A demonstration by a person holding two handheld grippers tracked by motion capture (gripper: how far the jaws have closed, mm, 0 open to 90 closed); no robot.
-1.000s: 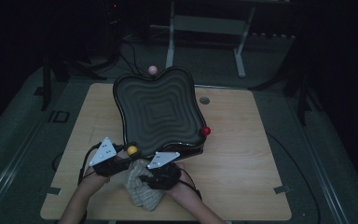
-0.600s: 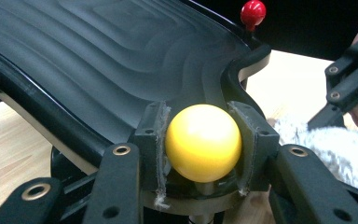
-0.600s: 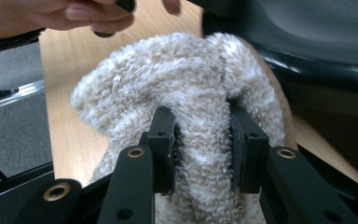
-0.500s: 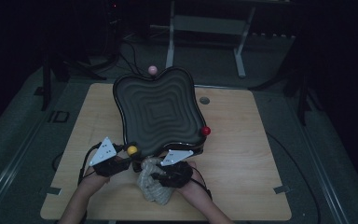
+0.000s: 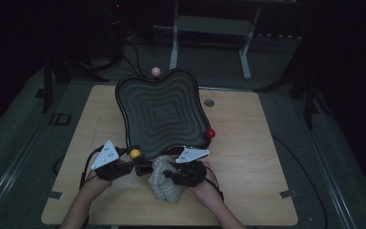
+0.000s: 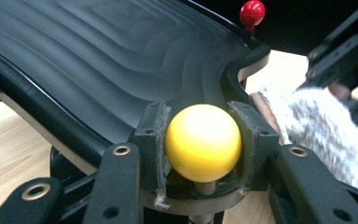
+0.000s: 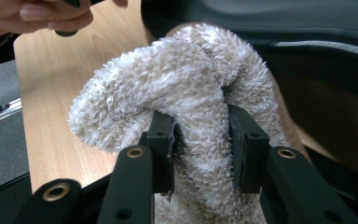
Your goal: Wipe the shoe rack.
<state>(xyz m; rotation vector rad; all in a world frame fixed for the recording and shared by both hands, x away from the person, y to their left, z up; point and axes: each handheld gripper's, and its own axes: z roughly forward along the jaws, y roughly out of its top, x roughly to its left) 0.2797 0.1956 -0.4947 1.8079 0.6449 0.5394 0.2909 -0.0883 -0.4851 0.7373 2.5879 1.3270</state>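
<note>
Here, at the near left of the counter [image 5: 248, 191], the left tongs [image 6: 204, 142] are clamping the yellow ball [image 6: 203, 141] that is standing on a short stem at the near corner of the wavy black tray [image 5: 162, 112], steadying it. Just to the right, the right tongs [image 7: 200, 147] are squeezing a bunched fold of the fluffy beige towel [image 7: 182, 93], which is resting on the counter against the tray's near edge, between the two hands. As for risks, I judge that the towel's loose lower folds could be dragging on the wood and pulling out of the pinch if the right hand is lifting too fast, and that pushing the cloth hard against the tray could be twisting the ball in the left grip. The tray itself is holding nothing on its rippled surface; a red ball [image 5: 210, 133] is sitting at its right corner and a pink ball [image 5: 156, 71] at its far edge.
</note>
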